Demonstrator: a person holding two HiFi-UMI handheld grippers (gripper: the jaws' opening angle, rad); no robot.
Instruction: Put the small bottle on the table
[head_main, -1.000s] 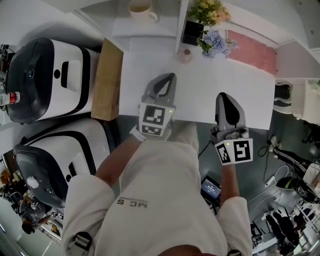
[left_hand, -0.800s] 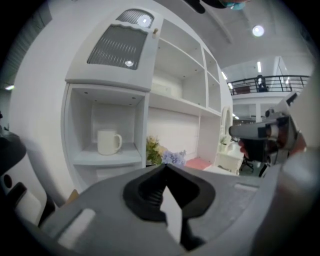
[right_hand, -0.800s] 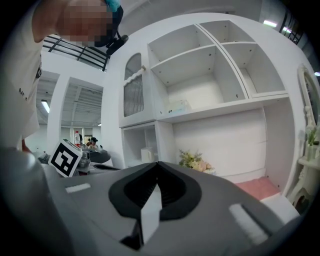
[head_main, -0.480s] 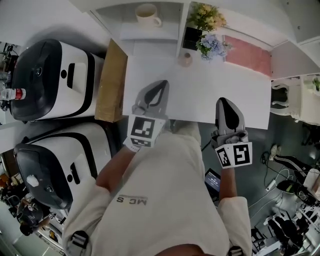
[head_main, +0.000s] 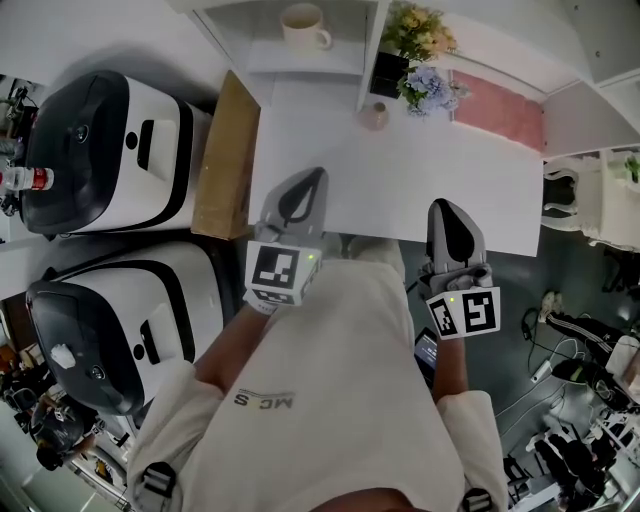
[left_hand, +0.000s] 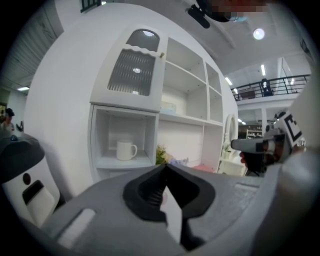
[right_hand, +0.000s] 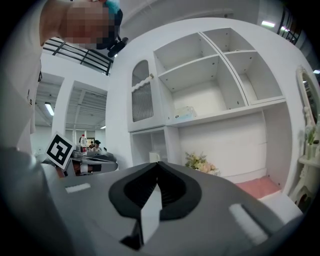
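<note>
Holds left gripper (head_main: 306, 182) and right gripper (head_main: 448, 212) at near edge of table (head_main: 440, 175), jaws together, nothing between. Shows small bottle (head_main: 373, 115) resting at far side of table, just beside flowers (head_main: 428, 88).

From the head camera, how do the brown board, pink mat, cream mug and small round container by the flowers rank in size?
Largest first:
Brown flat board
Pink rectangular mat
Cream ceramic mug
Small round beige container
Board and mat look fairly close; lens bending leaves that pair unsure.
</note>
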